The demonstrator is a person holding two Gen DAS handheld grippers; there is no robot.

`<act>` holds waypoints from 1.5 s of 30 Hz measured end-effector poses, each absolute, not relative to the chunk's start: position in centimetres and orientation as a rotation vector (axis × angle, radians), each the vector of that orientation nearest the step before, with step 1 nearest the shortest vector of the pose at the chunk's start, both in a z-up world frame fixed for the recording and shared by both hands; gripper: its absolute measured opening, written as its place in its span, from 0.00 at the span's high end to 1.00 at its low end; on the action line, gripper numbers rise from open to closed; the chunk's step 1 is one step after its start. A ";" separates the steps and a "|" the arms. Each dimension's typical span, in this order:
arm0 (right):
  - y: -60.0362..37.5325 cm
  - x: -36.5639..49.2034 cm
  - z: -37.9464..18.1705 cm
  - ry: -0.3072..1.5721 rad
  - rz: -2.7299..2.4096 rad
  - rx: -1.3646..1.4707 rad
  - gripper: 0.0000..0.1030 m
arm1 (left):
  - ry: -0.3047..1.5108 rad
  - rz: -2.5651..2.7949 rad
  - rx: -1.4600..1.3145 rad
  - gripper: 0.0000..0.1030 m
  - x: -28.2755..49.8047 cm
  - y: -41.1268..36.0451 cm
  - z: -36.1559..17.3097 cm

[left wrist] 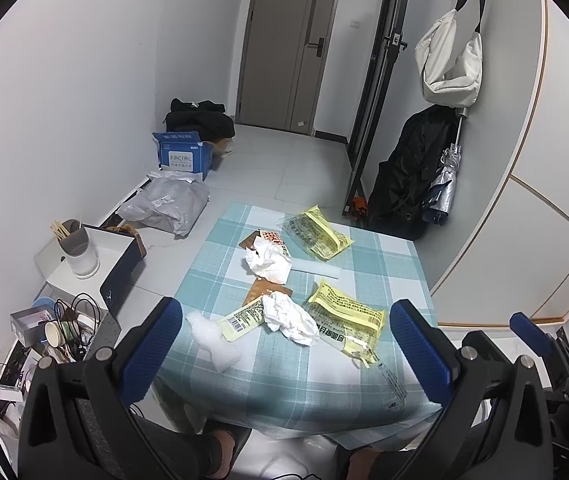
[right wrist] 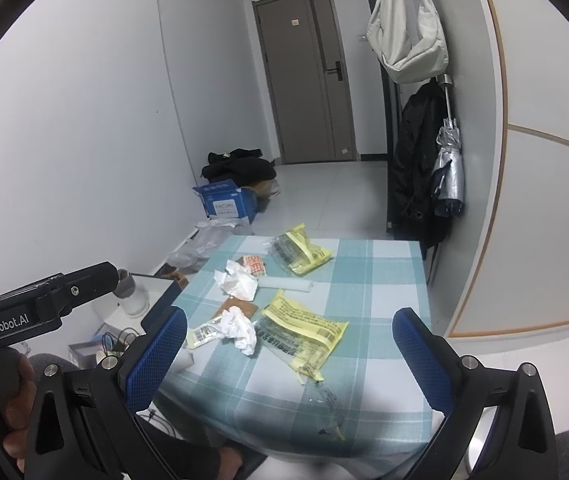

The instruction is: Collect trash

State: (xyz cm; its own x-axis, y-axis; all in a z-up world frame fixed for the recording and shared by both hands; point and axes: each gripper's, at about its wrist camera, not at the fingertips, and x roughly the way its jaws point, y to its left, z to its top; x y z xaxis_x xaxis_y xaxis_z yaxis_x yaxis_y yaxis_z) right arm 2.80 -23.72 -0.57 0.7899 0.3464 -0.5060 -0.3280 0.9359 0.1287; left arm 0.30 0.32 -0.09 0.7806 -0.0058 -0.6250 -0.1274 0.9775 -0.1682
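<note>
- Both grippers up close: left gripper (left wrist: 286, 348) w/ blue pads spread wide, nothing between them; right gripper (right wrist: 289, 354) likewise wide apart & empty. Both hover over the near edge of the tabletop (left wrist: 324, 396), not touching anything.
- Nearest trash: crumpled white tissue (left wrist: 290, 318) mid-tabletop, lying partly on a small barcode wrapper (left wrist: 240, 318); white foam scrap (left wrist: 214, 342) just left of it, near the edge.
- Yellow wrapper (left wrist: 346, 314) just right of the tissue, its clear tail trailing toward the near edge. Second yellow wrapper (left wrist: 318, 234) & second tissue (left wrist: 266, 262) further back, near a red-printed packet (left wrist: 272, 240).
- Handling, my guess: all v. light, soft, crushable; nothing fragile. Film probably slick & lies flat, so pinch a raised crease or edge. Tissue easiest: grab the bulk of the wad.
- Surface: teal plaid cloth; may bunch if pads drag.
- Room: tiled floor, grey door (left wrist: 288, 44), blue box (left wrist: 182, 154) & clutter on the left, white bag (left wrist: 450, 60) hung on the right. No bin visible.
</note>
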 end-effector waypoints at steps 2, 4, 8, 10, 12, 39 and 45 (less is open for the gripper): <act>-23.8 2.7 -0.5 0.546 0.364 0.031 0.00 | 0.677 0.060 -0.205 0.01 0.3 0.3 -0.2; -23.7 2.7 -0.5 0.543 0.366 0.029 0.00 | 0.677 0.058 -0.200 0.01 0.2 0.0 -0.2; -23.6 2.7 -0.7 0.540 0.373 0.020 0.00 | 0.669 0.061 -0.192 0.01 0.2 -0.1 -0.1; -23.7 2.8 -0.7 0.541 0.372 0.017 0.00 | 0.669 0.063 -0.197 0.01 0.1 -0.1 -0.1; -23.8 2.8 -0.7 0.544 0.370 0.020 0.00 | 0.669 0.066 -0.200 0.01 0.1 0.0 -0.1; -24.1 3.6 -1.1 0.557 0.351 -0.004 0.00 | 0.704 0.074 -0.199 0.01 0.7 0.2 -0.7; -24.2 4.1 -1.2 0.565 0.349 0.005 0.00 | 0.716 0.063 -0.205 0.01 1.1 0.3 -1.0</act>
